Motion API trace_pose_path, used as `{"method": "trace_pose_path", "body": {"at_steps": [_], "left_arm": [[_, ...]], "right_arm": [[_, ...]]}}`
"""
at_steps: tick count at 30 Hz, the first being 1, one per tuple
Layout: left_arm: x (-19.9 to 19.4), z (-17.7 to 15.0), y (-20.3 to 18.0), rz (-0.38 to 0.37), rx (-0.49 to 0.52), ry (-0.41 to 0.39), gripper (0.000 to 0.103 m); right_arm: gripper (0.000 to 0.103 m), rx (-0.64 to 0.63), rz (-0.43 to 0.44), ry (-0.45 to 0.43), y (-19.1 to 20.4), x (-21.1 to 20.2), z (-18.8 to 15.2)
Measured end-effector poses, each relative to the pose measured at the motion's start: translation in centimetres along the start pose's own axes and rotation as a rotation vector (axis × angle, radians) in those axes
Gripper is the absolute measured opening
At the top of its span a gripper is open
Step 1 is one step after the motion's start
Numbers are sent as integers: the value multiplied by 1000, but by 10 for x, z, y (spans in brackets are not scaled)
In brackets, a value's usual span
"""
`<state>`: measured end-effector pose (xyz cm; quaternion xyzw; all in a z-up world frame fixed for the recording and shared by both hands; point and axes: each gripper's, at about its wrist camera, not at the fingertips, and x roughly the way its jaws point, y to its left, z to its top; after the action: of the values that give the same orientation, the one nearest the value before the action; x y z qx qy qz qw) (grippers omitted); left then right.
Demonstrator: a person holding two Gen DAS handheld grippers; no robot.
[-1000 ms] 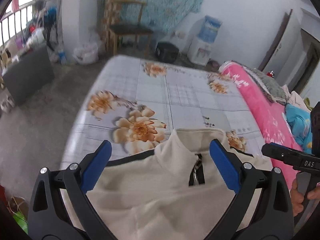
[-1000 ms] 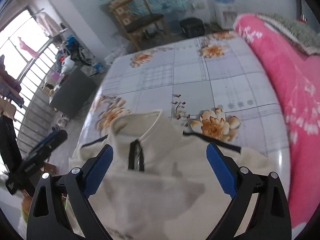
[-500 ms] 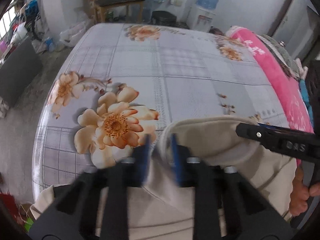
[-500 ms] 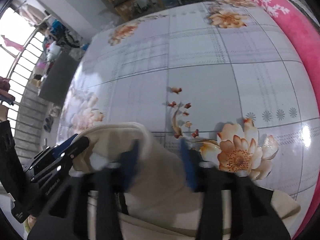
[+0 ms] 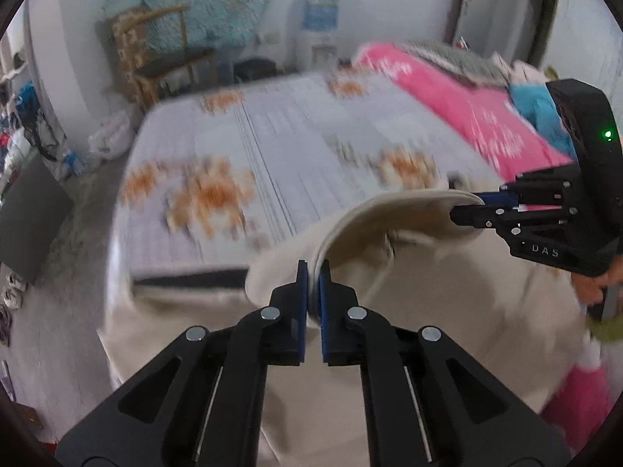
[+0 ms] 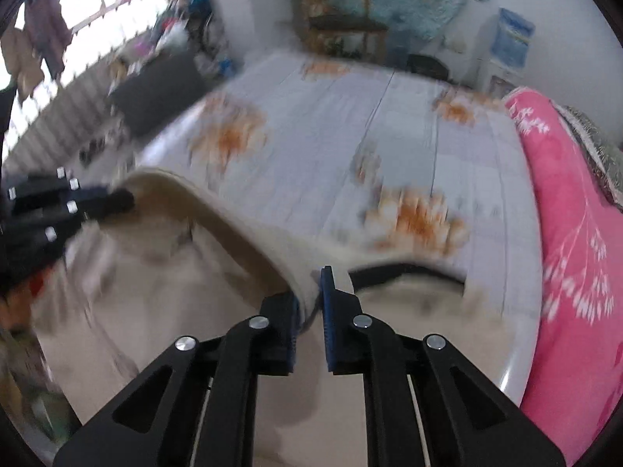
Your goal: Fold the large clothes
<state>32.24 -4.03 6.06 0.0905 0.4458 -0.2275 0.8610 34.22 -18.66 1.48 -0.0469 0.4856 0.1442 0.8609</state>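
A cream zip-neck pullover (image 5: 409, 311) with black trim lies at the near edge of the floral bed sheet (image 5: 280, 155). My left gripper (image 5: 313, 272) is shut on the left side of its stand-up collar. My right gripper (image 6: 311, 292) is shut on the right side of the collar and also shows at the right of the left wrist view (image 5: 479, 204). The collar (image 6: 218, 210) is lifted and stretched between the two grippers. The left gripper shows at the left of the right wrist view (image 6: 117, 194). Both views are motion-blurred.
A pink quilt (image 6: 576, 233) lies along the bed's right side. A wooden chair (image 5: 163, 58), a water dispenser (image 5: 321, 23) and a dark bin stand by the far wall. A dark box (image 6: 159, 89) and clutter sit on the floor left of the bed.
Both grippers went from wide open above the pullover to shut on its collar, then lifted it off the sheet. The views tilted up toward the far wall.
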Motion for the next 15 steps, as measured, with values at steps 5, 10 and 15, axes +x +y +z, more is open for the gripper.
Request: {"method": "trace_pose_path", "body": {"at_steps": [5,10,15], "left_arm": [[26,-47,0,-34,-23,115,14],[17,-58,6,-94,-39,74,22],[-6,-56,3,-147,-17,5,26]], "right_arm": [[35,-6,-3,68,-2,-2,-40],[38,17,139,-133,5,-54,-21],[36,52,159,-83,17,-8,3]]}}
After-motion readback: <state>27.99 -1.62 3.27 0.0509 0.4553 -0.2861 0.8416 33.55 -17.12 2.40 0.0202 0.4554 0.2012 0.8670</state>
